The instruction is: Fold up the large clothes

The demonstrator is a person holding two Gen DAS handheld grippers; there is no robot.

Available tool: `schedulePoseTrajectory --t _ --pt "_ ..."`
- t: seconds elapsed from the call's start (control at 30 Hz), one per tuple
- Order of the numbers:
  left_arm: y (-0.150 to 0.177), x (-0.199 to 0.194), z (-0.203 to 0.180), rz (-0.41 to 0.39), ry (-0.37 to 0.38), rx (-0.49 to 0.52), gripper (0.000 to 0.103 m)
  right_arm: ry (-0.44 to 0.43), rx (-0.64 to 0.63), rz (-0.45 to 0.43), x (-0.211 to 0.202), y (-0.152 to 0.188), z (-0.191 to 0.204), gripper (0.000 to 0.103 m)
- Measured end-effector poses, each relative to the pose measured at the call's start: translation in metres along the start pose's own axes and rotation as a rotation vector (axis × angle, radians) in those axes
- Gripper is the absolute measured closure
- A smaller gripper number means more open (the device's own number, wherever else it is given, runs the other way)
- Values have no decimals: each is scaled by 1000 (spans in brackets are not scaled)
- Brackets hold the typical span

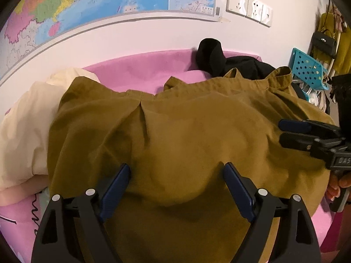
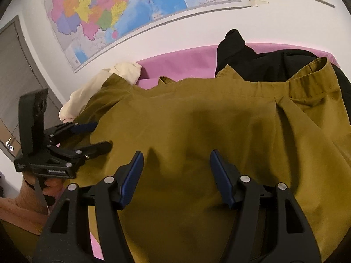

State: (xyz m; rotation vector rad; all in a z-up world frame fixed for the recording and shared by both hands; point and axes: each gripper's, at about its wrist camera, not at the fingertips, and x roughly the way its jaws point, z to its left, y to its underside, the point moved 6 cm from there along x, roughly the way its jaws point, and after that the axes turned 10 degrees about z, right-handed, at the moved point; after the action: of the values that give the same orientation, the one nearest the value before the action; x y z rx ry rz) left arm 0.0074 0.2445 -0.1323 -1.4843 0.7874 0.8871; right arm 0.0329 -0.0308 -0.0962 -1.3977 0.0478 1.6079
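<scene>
Mustard garment (image 1: 186,135) lies spread over the pink bed (image 1: 140,70); it looks soft and limp, so you should pinch it near the waistband hem. Your left gripper (image 1: 175,188) and right gripper (image 2: 175,175) both hover released. One cream garment (image 1: 28,118), one black garment (image 1: 221,61) wait.

**Counting the Things on the Pink Bed**

There is one pink bed (image 1: 140,70). On it lie three clothes: one mustard-brown garment (image 1: 186,131) in the middle of the bed, one cream garment (image 1: 28,118) at its left side, and one black garment (image 1: 219,59) at the back of the bed. Two grippers hang over the bed: the left gripper (image 1: 176,173) and the right gripper (image 2: 176,160). Above the bed is one map (image 2: 122,11) and three wall sockets (image 1: 250,6). Right of the bed stands one blue basket (image 1: 307,68).
</scene>
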Motion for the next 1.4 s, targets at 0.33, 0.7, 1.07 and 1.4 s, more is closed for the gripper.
schedulePoseTrajectory --t 0.33,0.7,1.07,1.4 --pt "1 2 0 -4 -10 14 18 100 169 -141 -82 4 -70 39" --pt "12 -20 9 -25 53 -16 19 169 250 -127 -87 18 -110 46" --pt "57 -47 21 -21 81 -11 19 181 121 -80 -84 50 -75 42" --pt "66 -60 29 -42 122 -75 19 126 -180 -168 -113 32 28 28"
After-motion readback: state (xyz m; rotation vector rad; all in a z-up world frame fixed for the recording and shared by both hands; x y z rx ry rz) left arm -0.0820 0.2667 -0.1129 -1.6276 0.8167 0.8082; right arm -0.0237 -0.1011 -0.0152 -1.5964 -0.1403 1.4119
